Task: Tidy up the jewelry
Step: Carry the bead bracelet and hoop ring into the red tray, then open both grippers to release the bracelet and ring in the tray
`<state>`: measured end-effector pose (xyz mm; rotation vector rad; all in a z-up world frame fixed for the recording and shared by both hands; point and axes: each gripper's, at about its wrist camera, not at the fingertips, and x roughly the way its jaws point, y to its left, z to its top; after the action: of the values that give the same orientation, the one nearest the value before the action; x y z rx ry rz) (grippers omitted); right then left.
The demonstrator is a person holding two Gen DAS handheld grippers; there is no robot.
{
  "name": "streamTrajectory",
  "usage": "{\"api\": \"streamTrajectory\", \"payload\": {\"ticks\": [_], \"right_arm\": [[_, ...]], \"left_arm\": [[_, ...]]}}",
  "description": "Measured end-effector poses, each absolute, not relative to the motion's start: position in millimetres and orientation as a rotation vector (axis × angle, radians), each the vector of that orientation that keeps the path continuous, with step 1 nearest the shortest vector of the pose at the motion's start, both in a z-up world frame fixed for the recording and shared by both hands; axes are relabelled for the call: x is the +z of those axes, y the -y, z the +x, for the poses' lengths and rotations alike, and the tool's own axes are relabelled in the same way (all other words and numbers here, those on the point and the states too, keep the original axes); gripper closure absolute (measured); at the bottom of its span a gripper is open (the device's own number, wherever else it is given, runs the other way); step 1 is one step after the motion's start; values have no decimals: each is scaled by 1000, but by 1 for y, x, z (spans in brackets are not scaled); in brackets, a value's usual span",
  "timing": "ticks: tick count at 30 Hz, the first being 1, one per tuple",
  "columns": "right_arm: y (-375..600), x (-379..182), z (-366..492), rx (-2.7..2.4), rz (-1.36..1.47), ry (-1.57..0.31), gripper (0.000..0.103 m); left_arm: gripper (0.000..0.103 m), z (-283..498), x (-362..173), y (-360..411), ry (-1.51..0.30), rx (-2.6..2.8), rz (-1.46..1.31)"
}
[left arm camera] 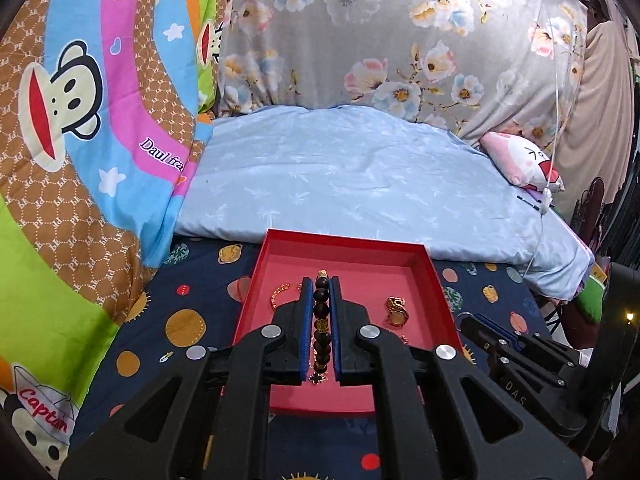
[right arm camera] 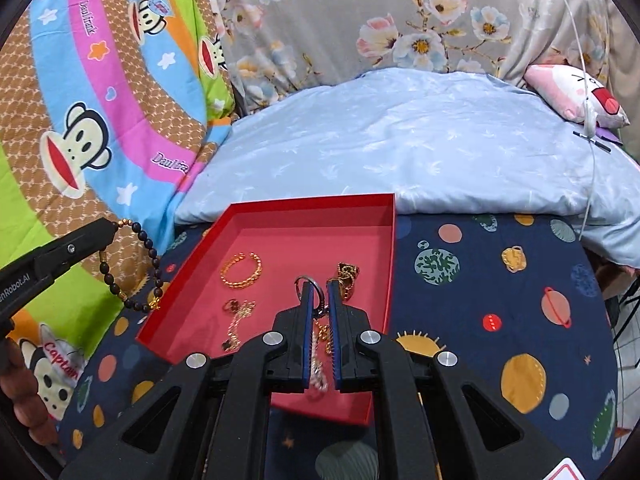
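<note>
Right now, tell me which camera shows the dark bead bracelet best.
The right wrist view: the bead bracelet hangs as a near-whole loop from the left gripper. The left wrist view shows only one bead row between its own fingers.

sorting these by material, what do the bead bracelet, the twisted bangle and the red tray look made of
Bead bracelet: dark matte round beads, probably wood or stone, with small gold-coloured spacers.
Twisted bangle: shiny yellow metal with a rope-like twist, gold or gold-plated; can't tell which.
Red tray: thin, straight, matte walls, likely cardboard.
</note>
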<state>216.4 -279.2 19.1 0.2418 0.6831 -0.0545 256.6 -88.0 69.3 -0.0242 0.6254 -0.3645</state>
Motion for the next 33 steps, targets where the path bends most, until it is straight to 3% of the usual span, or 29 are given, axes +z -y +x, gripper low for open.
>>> {"api": "streamTrajectory", "payload": {"ticks": [16, 19, 21, 33], "right_arm": [[283, -9, 241, -65, 246, -730, 93], [283, -7, 239, -70, 248, -724, 87], [284, -4, 236, -71, 256, -715, 82], [286, 11, 181, -73, 308, -688, 82]], "left_arm": [[95, 289, 30, 88, -691, -322, -22], [81, 288, 28, 87, -689, -315, -24], [63, 286, 29, 85, -682, -295, -26], [60, 257, 35, 66, -682, -276, -46]]}}
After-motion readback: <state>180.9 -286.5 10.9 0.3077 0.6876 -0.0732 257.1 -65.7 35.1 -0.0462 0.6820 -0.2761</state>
